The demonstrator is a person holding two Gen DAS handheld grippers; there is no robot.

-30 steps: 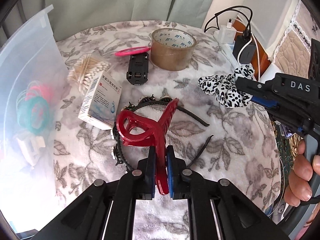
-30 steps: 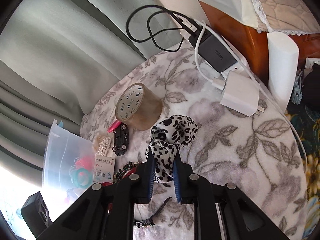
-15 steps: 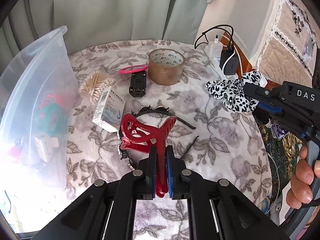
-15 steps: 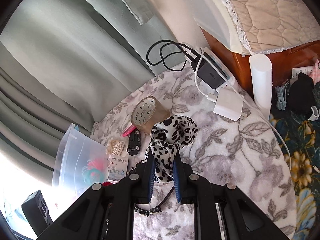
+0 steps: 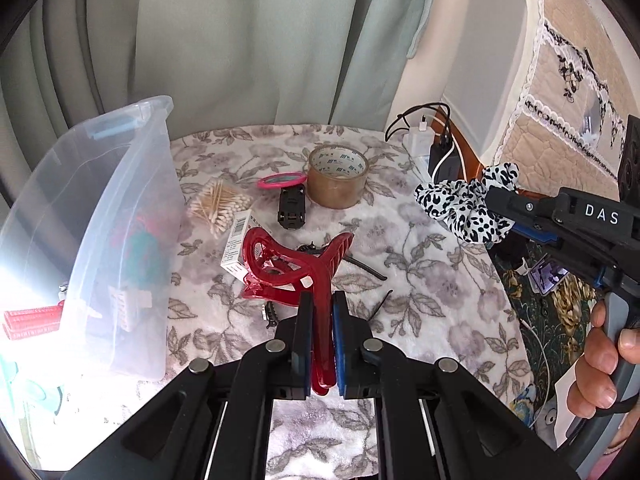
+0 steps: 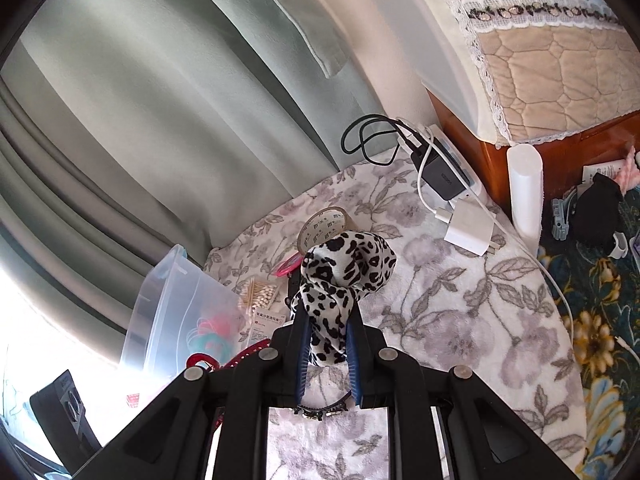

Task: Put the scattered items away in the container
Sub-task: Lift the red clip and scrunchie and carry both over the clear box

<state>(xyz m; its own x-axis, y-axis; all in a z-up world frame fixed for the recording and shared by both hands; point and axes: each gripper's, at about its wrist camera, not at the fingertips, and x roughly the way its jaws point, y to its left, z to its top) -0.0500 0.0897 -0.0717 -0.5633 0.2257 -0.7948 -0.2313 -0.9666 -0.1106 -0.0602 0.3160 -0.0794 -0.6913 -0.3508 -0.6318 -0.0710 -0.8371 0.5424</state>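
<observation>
Clear plastic container (image 5: 120,216) at far left on the floral cloth (image 5: 420,280), hair ties and rollers inside. Next, cotton swabs (image 5: 218,204), small white box (image 5: 236,246). My left gripper (image 5: 319,344) is clamped on the red hair claw (image 5: 292,264), lifted over the cloth. Tape roll (image 5: 338,176) behind. My right gripper (image 6: 327,354) is pinched on the leopard scrunchie (image 6: 344,276), held off the cloth at right.

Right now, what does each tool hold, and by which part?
The left tool grips the red hair claw by one handle. The right tool grips the leopard scrunchie by a bunched fold.
</observation>
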